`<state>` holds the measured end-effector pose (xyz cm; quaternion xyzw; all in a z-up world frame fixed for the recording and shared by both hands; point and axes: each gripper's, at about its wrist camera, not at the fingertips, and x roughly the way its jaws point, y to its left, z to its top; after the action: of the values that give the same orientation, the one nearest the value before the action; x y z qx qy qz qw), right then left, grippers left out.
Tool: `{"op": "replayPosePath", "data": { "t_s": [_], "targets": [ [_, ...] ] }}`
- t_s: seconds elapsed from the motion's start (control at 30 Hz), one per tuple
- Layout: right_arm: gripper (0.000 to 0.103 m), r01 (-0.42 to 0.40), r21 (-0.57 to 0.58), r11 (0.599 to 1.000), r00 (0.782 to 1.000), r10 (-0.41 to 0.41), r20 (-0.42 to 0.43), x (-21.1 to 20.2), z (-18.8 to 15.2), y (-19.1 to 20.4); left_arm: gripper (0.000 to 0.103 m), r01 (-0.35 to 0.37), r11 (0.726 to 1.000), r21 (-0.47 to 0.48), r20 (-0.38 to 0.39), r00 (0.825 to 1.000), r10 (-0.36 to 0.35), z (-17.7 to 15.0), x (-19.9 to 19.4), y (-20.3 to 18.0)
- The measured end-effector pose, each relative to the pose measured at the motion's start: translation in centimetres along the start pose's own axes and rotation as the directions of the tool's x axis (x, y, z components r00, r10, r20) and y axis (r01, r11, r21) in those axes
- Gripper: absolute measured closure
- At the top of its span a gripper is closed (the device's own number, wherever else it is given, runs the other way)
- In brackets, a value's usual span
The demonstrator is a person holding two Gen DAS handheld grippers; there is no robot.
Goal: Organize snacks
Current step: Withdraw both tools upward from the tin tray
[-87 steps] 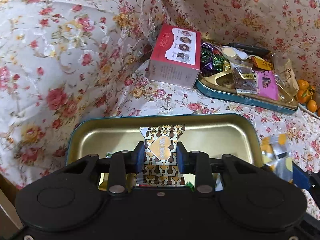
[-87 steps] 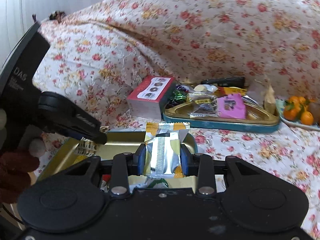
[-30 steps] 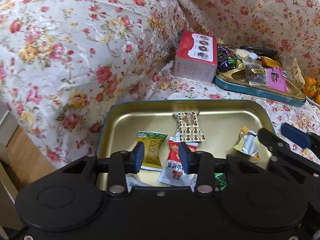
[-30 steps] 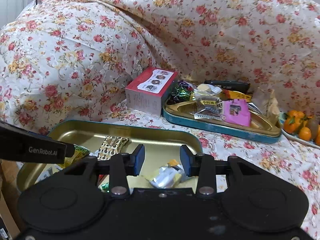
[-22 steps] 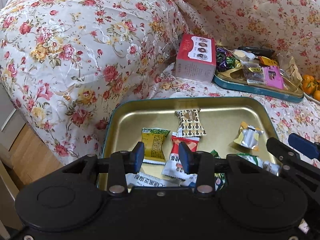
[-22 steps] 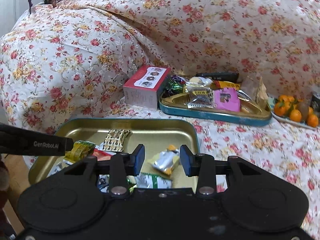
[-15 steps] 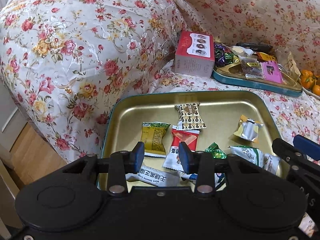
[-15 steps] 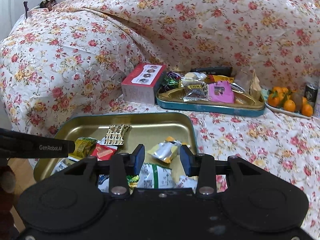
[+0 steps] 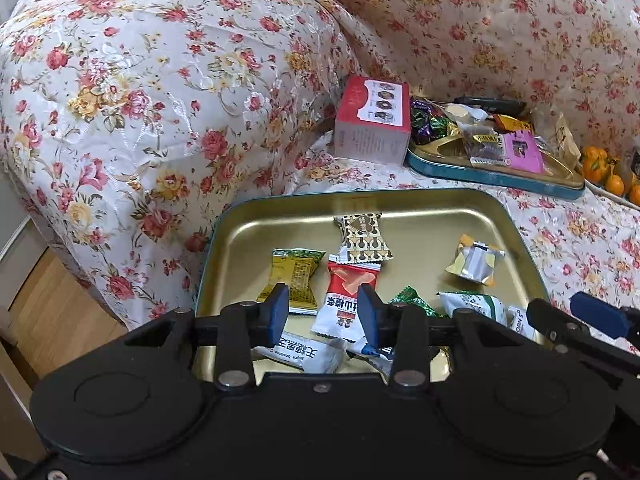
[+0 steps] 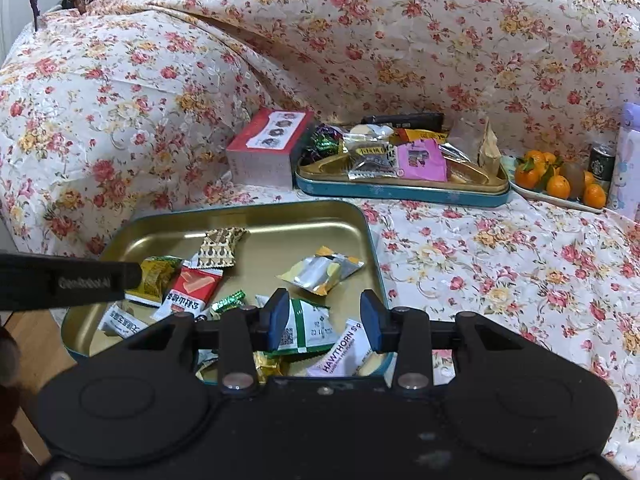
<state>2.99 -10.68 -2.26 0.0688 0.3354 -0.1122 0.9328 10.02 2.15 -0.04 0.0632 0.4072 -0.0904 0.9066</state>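
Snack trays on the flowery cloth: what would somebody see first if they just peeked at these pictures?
Probably the gold tray up close, scattered with wrapped snacks such as a red packet and a silver-and-yellow one. Behind it sits a second tray heaped with treats, with a red box on its left and bright oranges on its right. Everything rests on a rose-patterned cloth.

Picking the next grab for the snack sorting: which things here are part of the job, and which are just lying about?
Job:
- near gold tray with loose wrapped snacks
- far teal tray of snacks
- red snack box

Lying about:
- plate of oranges
- drink can
- black remote
- floral sofa cover
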Motion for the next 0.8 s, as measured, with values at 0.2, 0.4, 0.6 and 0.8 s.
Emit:
{"op": "replayPosePath", "data": {
  "t_s": [0.2, 0.4, 0.6, 0.8],
  "targets": [
    [0.062, 0.006, -0.004, 1.0, 1.0, -0.006, -0.003, -0.17, -0.03, 0.14, 0.055, -0.005, 1.0, -0.018, 0.004, 1.0, 0.005, 0.09, -0.21, 0.33],
    [0.062, 0.003, -0.007, 1.0, 1.0, -0.003, -0.008, -0.37, -0.12, 0.15, 0.055, -0.004, 1.0, -0.026, -0.001, 1.0, 0.004, 0.09, -0.23, 0.35],
    [0.062, 0.004, -0.004, 1.0, 1.0, -0.004, -0.011, -0.42, -0.22, 0.06, 0.055, 0.0, 1.0, -0.025, -0.008, 1.0, 0.0, 0.08, -0.15, 0.28],
    [0.062, 0.006, 0.003, 1.0, 1.0, -0.006, -0.018, -0.34, -0.22, 0.05, 0.055, 0.001, 1.0, -0.024, -0.008, 1.0, -0.002, 0.16, -0.11, 0.4]
  ]
}}
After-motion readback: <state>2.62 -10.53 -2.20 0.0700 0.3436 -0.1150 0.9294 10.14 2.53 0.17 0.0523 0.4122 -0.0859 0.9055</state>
